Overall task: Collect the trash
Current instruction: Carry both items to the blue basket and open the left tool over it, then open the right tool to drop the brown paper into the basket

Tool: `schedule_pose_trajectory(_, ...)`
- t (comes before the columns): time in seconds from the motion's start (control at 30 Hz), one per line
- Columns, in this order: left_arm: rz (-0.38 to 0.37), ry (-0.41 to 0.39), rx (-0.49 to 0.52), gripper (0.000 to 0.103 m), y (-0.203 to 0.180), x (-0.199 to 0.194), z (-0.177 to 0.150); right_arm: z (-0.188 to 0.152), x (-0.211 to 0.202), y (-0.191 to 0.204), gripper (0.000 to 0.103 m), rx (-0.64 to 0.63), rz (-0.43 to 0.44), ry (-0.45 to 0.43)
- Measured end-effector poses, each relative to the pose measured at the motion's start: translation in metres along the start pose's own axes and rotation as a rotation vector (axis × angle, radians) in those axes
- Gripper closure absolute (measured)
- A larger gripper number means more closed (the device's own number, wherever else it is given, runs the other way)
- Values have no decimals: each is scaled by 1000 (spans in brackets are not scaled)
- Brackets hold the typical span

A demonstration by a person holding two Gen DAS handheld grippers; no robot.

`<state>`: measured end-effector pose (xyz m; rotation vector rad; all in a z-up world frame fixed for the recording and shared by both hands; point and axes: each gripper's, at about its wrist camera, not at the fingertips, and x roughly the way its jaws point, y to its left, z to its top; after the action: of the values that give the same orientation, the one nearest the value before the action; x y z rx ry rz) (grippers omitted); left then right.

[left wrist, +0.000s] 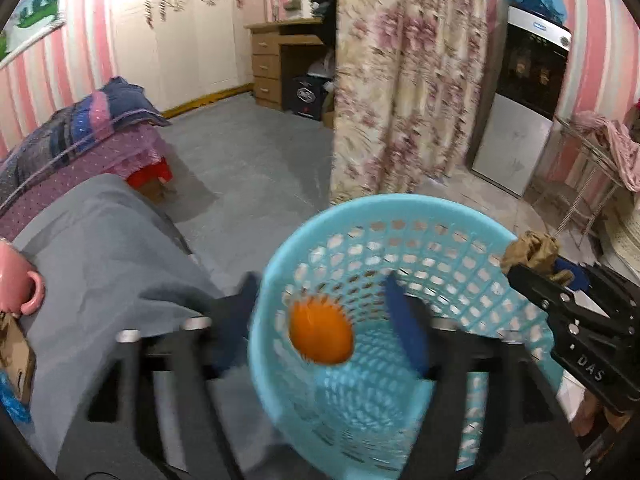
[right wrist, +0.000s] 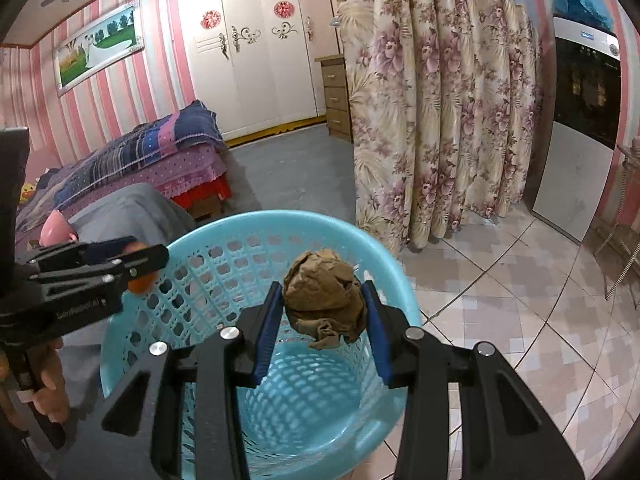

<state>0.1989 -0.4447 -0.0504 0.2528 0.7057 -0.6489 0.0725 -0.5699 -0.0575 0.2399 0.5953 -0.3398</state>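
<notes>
A light blue perforated plastic basket stands on the floor and also shows in the right wrist view. My left gripper is open over the basket's left rim; an orange ball is in the air between its fingers, inside the basket mouth. In the right wrist view the left gripper shows at the basket's left rim with the orange ball just under its fingertips. My right gripper is shut on a crumpled brown paper ball above the basket opening; it also shows in the left wrist view.
A grey-covered surface with a pink mug lies left of the basket. A bed is behind it. A floral curtain and a water dispenser stand to the right. Tiled floor lies right of the basket.
</notes>
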Motion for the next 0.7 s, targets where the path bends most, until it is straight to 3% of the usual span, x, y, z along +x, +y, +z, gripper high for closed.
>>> schedule_pose_trajectory(0.27,82,-65,-84,11,42,-30,-5,-7,8,22,63,-45,-19,23)
schedule_pose_trajectory(0.57,191,-118,-140,8,90,-82,-27,4,11,35,60,-26,-24,18)
schedule_pose_trajectory(0.6,202,-124,-142,7,94,-88,-28,5,11,36,56,-30,-24,17)
schedule_pose_trajectory(0.67,227,-137,-156,7,106,-102,-32,8,10,40,34,-31,-36,11)
schedule_pose_trajectory(0.7,232,-141,-162,6,109,-107,-34,8,9,42,31,-30,-38,8)
